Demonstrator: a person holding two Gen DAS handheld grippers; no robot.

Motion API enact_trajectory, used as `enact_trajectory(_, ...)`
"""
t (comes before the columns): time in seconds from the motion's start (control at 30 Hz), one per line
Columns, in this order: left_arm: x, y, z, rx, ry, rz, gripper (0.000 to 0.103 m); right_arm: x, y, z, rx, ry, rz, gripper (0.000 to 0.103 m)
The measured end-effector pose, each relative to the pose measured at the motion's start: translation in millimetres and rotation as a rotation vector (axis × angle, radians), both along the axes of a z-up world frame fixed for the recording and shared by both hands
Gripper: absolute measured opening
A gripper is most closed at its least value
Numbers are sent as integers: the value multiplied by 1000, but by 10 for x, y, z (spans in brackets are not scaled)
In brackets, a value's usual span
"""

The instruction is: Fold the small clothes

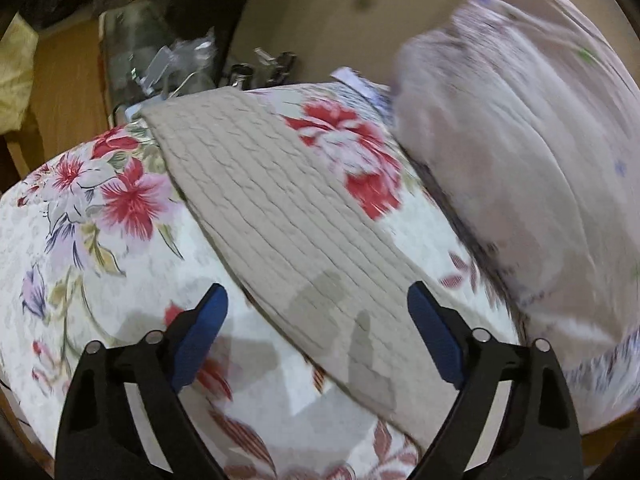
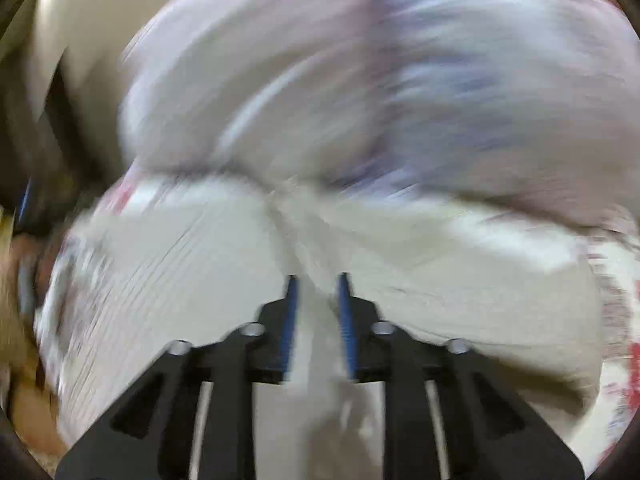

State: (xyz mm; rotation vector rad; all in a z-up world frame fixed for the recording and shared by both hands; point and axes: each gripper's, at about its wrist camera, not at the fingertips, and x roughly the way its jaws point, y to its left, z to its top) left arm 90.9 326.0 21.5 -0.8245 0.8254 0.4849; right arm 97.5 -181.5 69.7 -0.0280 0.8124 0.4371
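Note:
A quilted cloth with red and pink flowers [image 1: 132, 200] lies spread on the bed, with a corner folded over so its plain beige ribbed back [image 1: 280, 216] faces up. My left gripper [image 1: 318, 300] is open and empty, hovering just above the folded beige corner. In the blurred right wrist view my right gripper [image 2: 318, 280] is shut on a bunched fold of the beige cloth [image 2: 316, 320], which spreads away from the fingers on both sides [image 2: 180, 264].
A large pale pink pillow [image 1: 520, 140] with small blue flowers lies at the right and fills the top of the right wrist view [image 2: 360, 72]. A beige headboard [image 1: 340, 8] is behind. Clutter and metal items [image 1: 180, 60] and a wooden surface [image 1: 64, 92] are at the far left.

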Motion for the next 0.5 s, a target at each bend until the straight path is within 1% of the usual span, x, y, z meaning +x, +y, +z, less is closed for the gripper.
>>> enact_trajectory(0.03,-12,43,-16,-15,-3,12,85,-133,173,-27,8,2,31,43)
enact_trajectory(0.1,-22,155,-38,-37,-23,28,81,-221,158,4,34,-10,24,66)
enact_trajectory(0.13,-15,210,-42,-40,-26,35,79,-259,80,36,34,-16,-2,70)
enact_trajectory(0.2,-5,313,-41,-48,-27,47,68,-281,-148,46,12,3,-69,71)
enact_trajectory(0.23,-3,374,-49,-64,-40,59,66,-255,-248,39,9,16,-98,71)
enact_trajectory(0.3,4,486,-66,-88,-52,88,54,-249,-517,28,28,55,-185,71)
enact_trajectory(0.33,3,551,-86,-110,-66,105,51,-260,-599,-11,34,64,-211,71)
enact_trajectory(0.37,27,617,-110,-125,-72,121,43,-266,-681,-8,34,68,-239,71)
enact_trajectory(0.4,36,661,-126,-137,-74,131,32,-303,-705,-37,31,67,-251,71)
enact_trajectory(0.43,55,698,-151,-149,-72,135,24,-344,-746,-37,18,61,-265,71)
enact_trajectory(0.47,67,713,-161,-152,-68,134,7,-387,-763,-30,10,57,-271,71)
enact_trajectory(0.5,87,709,-140,-142,-68,127,7,-392,-800,-13,3,51,-277,71)
